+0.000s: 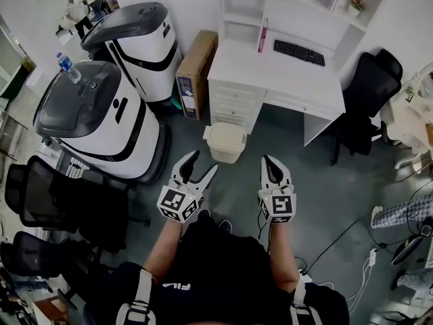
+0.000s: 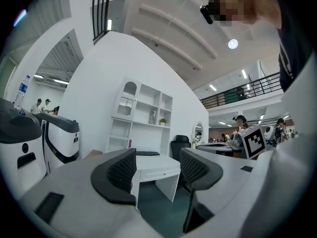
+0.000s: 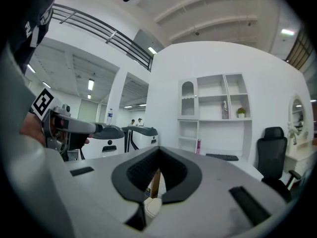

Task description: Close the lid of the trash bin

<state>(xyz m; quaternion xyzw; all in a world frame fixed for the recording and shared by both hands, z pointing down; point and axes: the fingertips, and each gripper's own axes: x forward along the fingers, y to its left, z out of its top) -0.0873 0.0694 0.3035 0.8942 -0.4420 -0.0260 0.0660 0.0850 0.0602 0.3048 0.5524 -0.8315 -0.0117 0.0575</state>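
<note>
Two tools are held out low in front of the person: the left hand-held gripper point(image 1: 203, 162) has its jaws spread with only air between them, and the right hand-held gripper point(image 1: 268, 162) has its jaws pressed together on nothing. The trash bin point(image 1: 226, 154) stands on the floor point(image 1: 318, 181) ahead of both, just beside the drawers of the white bench point(image 1: 270, 73) and somewhat nearer to the left tool; neither tool touches it. It is a small cream bin, probably of thin plastic, so I judge it light and easy to slide or tip if pushed from the side. Its lid point(image 1: 225, 135) looks smooth and stiff, so it is probably better to press it down from above, near the free edge, than to pinch it. From this height I cannot tell how far the lid is open, and what is inside the bin is hidden. A brown cardboard box point(image 1: 196, 70) leans between the bench and a large white machine point(image 1: 145, 42); its contents are not visible either.
</note>
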